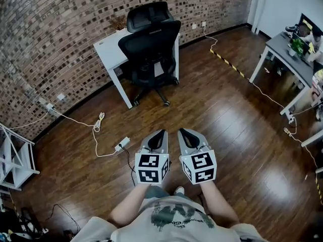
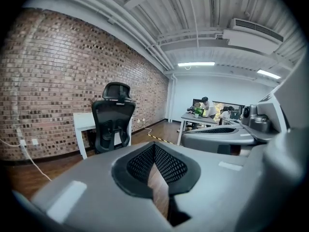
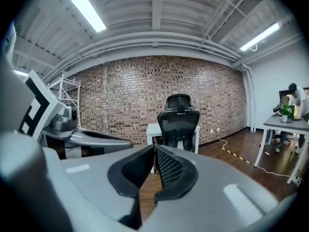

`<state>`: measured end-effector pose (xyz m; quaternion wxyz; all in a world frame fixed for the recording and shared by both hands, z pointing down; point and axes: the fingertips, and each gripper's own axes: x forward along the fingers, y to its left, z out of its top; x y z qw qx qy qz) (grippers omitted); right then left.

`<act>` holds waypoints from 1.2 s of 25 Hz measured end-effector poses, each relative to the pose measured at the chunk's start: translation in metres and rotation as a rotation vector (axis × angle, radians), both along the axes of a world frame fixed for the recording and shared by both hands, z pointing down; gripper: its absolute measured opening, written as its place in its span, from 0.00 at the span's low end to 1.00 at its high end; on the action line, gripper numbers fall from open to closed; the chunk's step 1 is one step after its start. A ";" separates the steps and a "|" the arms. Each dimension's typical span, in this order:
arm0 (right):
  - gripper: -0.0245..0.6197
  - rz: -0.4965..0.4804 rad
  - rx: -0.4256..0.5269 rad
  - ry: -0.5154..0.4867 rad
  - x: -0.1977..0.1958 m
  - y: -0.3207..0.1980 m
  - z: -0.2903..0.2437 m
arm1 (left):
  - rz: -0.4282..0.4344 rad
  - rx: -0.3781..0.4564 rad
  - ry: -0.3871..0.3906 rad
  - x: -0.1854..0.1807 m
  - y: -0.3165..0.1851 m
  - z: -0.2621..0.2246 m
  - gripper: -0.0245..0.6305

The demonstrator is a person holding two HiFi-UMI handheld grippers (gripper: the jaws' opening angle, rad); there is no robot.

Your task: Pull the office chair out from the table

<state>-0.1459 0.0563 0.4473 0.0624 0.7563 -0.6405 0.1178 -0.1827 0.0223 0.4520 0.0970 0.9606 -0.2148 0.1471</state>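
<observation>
A black mesh office chair point(image 1: 150, 44) with a headrest is pushed in at a small white table point(image 1: 109, 48) against the brick wall. The chair point(image 2: 113, 123) stands left of centre in the left gripper view, and the chair point(image 3: 179, 121) is straight ahead in the right gripper view. My left gripper point(image 1: 160, 133) and right gripper point(image 1: 184, 132) are side by side over the dark wood floor, well short of the chair. Both are shut with nothing between the jaws.
A white power strip and cable point(image 1: 121, 144) lie on the floor left of my grippers. A yellow-black floor strip point(image 1: 228, 63) runs to the right of the chair. A white desk point(image 1: 291, 64) with seated people stands at the right; a white rack point(image 1: 15, 158) stands at the left.
</observation>
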 end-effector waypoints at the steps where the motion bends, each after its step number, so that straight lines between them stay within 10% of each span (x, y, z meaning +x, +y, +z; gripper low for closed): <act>1: 0.05 0.000 0.003 0.000 0.005 -0.002 0.000 | -0.003 0.000 0.002 0.004 -0.003 0.000 0.06; 30: 0.05 -0.008 -0.025 0.052 0.190 -0.240 -0.011 | -0.021 -0.028 0.078 0.190 -0.247 -0.015 0.06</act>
